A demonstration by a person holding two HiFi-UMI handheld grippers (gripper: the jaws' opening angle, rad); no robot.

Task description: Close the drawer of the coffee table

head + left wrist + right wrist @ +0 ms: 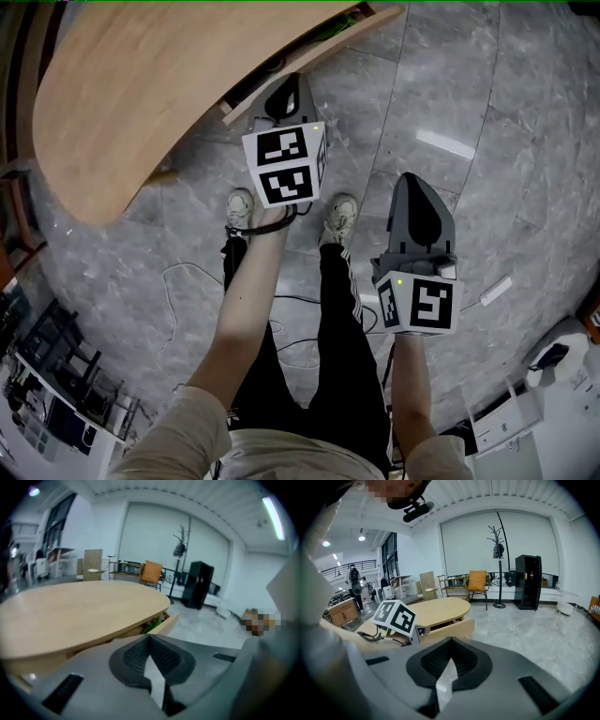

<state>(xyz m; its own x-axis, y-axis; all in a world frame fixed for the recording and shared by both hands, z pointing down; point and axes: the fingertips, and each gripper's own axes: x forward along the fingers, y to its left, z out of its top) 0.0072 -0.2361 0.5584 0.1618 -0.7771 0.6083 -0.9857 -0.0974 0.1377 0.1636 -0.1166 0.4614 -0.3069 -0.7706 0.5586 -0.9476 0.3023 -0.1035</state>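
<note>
The oval wooden coffee table (122, 103) fills the upper left of the head view. Its drawer (323, 52) stands pulled out from the table's right end, with something green (152, 624) inside. In the left gripper view the drawer (165, 622) lies just beyond my jaws, and the right gripper view shows its front (451, 629). My left gripper (286, 96) hovers beside the drawer front, shut and holding nothing. Off to the right, my right gripper (417, 185) hangs over the floor, away from the table. It is shut with nothing in it.
The person's two shoes (242, 208) stand on the grey marble floor right below the left gripper. Cables (187, 281) trail across the floor, and a white power strip (495, 291) lies at the right. An orange chair (477, 580), a coat stand (499, 550) and a black cabinet (528, 581) stand far off.
</note>
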